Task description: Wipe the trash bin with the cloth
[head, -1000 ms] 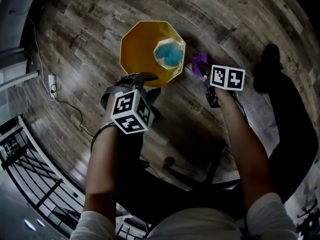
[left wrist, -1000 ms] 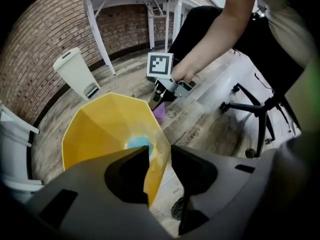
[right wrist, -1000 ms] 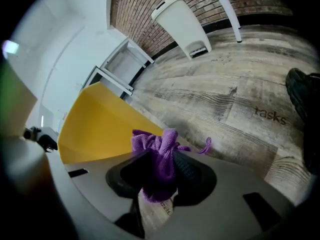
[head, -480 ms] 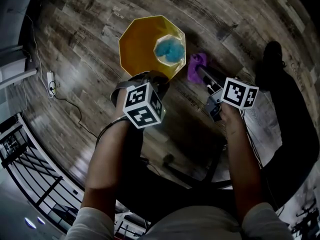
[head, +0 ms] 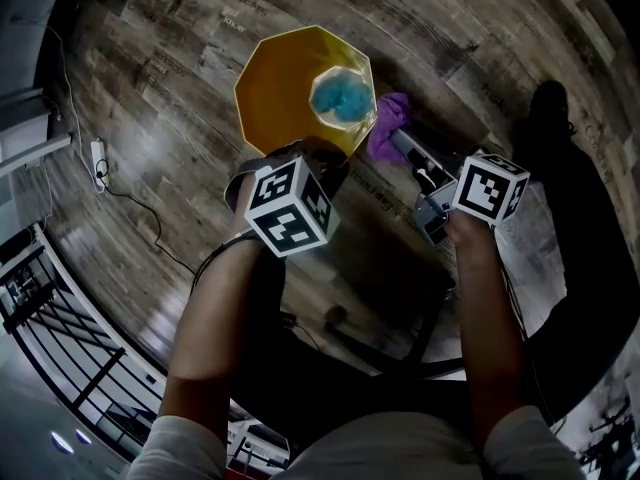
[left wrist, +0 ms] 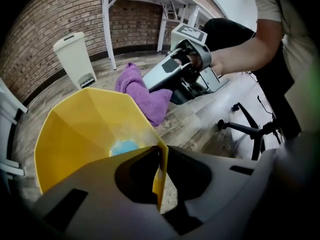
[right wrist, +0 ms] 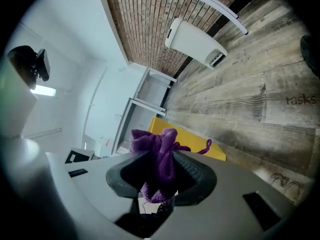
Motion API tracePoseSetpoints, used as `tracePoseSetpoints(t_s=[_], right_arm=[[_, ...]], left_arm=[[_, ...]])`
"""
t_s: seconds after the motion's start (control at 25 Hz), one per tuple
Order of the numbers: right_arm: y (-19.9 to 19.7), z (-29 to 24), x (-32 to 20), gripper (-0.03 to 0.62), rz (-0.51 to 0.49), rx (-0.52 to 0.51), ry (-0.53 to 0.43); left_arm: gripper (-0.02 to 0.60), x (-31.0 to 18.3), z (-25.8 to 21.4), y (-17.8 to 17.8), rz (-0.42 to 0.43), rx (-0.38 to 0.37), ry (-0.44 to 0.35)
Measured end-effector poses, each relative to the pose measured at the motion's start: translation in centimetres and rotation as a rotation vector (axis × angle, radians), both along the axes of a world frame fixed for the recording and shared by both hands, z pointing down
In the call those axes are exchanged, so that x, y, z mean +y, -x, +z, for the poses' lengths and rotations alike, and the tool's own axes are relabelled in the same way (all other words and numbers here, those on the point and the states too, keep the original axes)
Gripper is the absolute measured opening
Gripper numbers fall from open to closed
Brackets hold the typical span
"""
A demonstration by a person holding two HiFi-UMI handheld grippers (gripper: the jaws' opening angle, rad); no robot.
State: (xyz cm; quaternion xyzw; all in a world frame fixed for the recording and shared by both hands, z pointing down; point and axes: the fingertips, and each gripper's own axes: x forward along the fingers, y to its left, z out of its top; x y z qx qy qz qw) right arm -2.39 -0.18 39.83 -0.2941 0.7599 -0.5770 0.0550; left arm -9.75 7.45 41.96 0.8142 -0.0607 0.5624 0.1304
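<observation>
- Right gripper [head: 402, 145] has lifted the cloth [head: 386, 124], clenched in its jaws, beside the yellow trash bin [head: 285, 88], upper centre
- Left gripper [head: 308, 156] has just closed on the bin's near rim
- Wooden plank floor [head: 170, 68], brick wall [left wrist: 40, 54]

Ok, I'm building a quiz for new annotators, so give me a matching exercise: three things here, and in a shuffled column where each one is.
1. cloth
2. yellow bin
3. white bin

A. beside the brick wall
B. rim pinched by the left gripper
C. bunched in the right gripper's jaws

Pairs: 1-C, 2-B, 3-A.
The left gripper's jaws have just been closing onto that rim.
</observation>
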Motion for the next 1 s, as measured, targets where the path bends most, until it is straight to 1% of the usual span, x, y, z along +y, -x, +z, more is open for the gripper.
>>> tracePoseSetpoints(t_s=[0.12,0.28,0.44,0.56,1.0], right_arm=[[0.0,1.0,-0.6,0.130,0.011,0.003,0.010],[-0.1,2.9,-0.8,0.130,0.005,0.049,0.036],[-0.2,5.8,-0.8,0.130,-0.019,0.126,0.074],[-0.1,7.7,-1.1,0.130,-0.040,0.170,0.084],[1.0,12.9,-2.1,0.130,-0.100,0.274,0.141]], left_arm=[[0.032,-0.4,0.1,-0.2,-0.014,0.011,-0.001],[0.032,-0.2,0.2,-0.4,-0.010,0.016,0.009],[0.034,-0.1,0.3,-0.6,-0.011,0.025,0.031],[0.037,-0.2,0.3,-0.8,-0.018,0.034,0.037],[0.048,-0.1,0.2,-1.5,-0.032,0.066,0.052]])
